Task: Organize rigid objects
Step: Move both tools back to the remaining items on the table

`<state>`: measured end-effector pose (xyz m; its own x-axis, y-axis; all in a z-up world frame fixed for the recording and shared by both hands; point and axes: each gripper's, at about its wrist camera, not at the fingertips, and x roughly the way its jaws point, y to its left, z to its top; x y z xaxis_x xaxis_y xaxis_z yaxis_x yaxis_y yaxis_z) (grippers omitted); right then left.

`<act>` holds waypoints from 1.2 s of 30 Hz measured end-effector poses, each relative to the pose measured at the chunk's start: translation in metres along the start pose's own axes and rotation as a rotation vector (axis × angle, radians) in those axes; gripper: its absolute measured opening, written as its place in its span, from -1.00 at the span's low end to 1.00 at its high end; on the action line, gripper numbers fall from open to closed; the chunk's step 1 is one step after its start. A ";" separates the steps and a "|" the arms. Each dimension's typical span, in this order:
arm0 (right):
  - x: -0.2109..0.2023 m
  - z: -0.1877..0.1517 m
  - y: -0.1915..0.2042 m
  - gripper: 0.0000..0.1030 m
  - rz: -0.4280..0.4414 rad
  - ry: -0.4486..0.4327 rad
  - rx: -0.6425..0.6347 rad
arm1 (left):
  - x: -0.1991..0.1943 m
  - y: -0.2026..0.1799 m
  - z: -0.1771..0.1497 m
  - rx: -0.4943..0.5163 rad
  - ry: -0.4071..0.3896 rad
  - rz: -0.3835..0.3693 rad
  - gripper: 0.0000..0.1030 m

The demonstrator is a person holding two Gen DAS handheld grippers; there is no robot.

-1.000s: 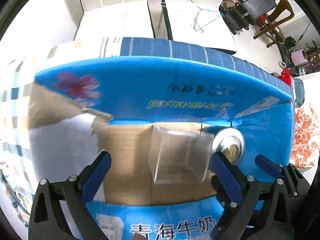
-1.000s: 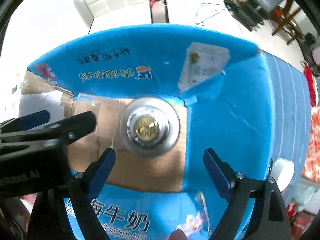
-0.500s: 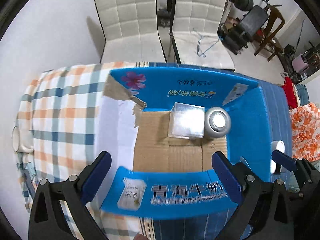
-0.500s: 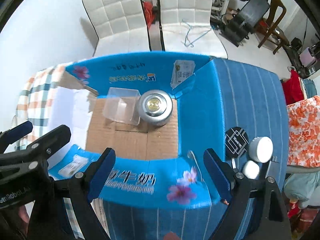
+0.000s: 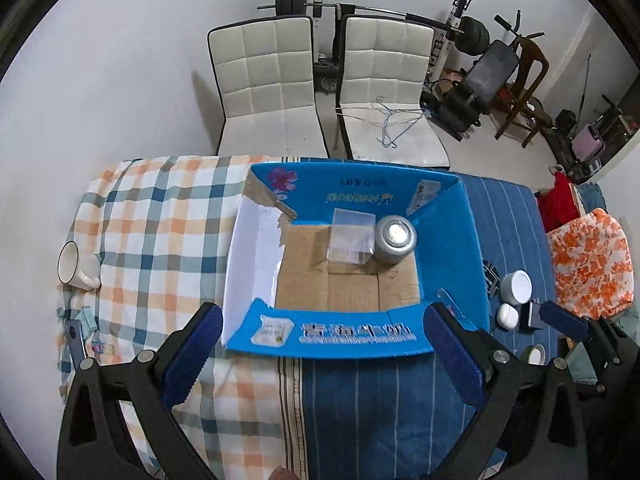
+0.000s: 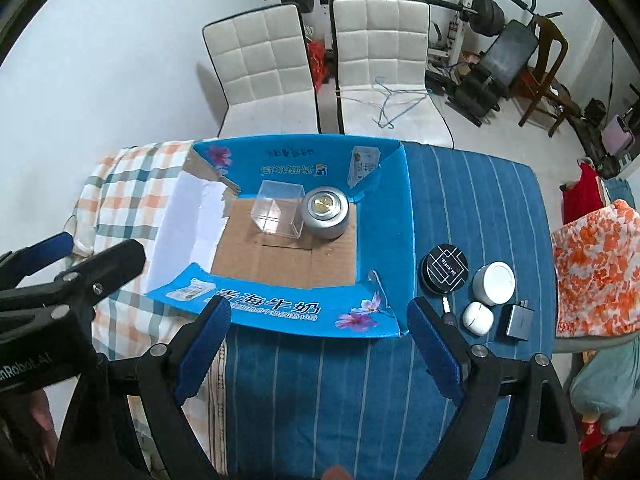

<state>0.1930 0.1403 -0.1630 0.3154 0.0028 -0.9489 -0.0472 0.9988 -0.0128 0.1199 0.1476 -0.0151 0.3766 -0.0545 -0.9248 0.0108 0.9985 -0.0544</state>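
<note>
Claws at rest above the bench, both spread wide and holding nothing. The left claw (image 5: 320, 356) and the right claw (image 6: 320, 344) are held over the near flap of the blue carton (image 6: 384, 216), whose flaps are splayed open on the cloth-covered bench (image 6: 312, 392). Inside, on the cardboard floor, a clear plastic box (image 6: 278, 212) and a silver tin (image 6: 325, 216) are seen against the far wall, just beside each other; whether they touch cannot be told. Outside the carton, on the right of the blue striped cloth, a black round case (image 6: 445, 269), a white jar (image 6: 493, 283), a small white case (image 6: 477, 317) and a grey block (image 6: 515, 321) are clustered, not yet packed. A white mug (image 5: 76, 266) is seen at the far left edge of the bench.

Judged risks: the round, smooth items may be squeezed out of the claw if pinched off-centre; neighbours in the tight cluster may be knocked aside or off the bench edge; the raised near flap may be caught during transfer and the carton dragged.
</note>
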 end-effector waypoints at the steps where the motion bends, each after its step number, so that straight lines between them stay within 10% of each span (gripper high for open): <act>1: -0.004 -0.001 -0.002 0.78 0.011 -0.002 0.004 | -0.003 -0.001 -0.002 -0.002 -0.004 -0.002 1.00; 8: -0.019 -0.013 -0.054 0.78 0.005 -0.007 0.081 | -0.013 -0.034 -0.006 0.008 -0.020 -0.026 1.00; 18: 0.027 -0.067 -0.259 0.78 -0.188 0.114 0.397 | 0.054 -0.195 -0.012 0.192 0.111 -0.172 1.00; 26: 0.127 -0.084 -0.345 0.78 -0.198 0.263 0.513 | 0.150 -0.308 0.017 0.355 0.180 -0.070 1.00; 36: 0.194 -0.090 -0.368 0.75 -0.160 0.374 0.528 | 0.264 -0.328 0.013 0.396 0.413 0.060 0.99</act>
<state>0.1867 -0.2308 -0.3707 -0.0742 -0.0694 -0.9948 0.4734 0.8756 -0.0964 0.2277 -0.1940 -0.2368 -0.0052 0.0826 -0.9966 0.3770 0.9232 0.0746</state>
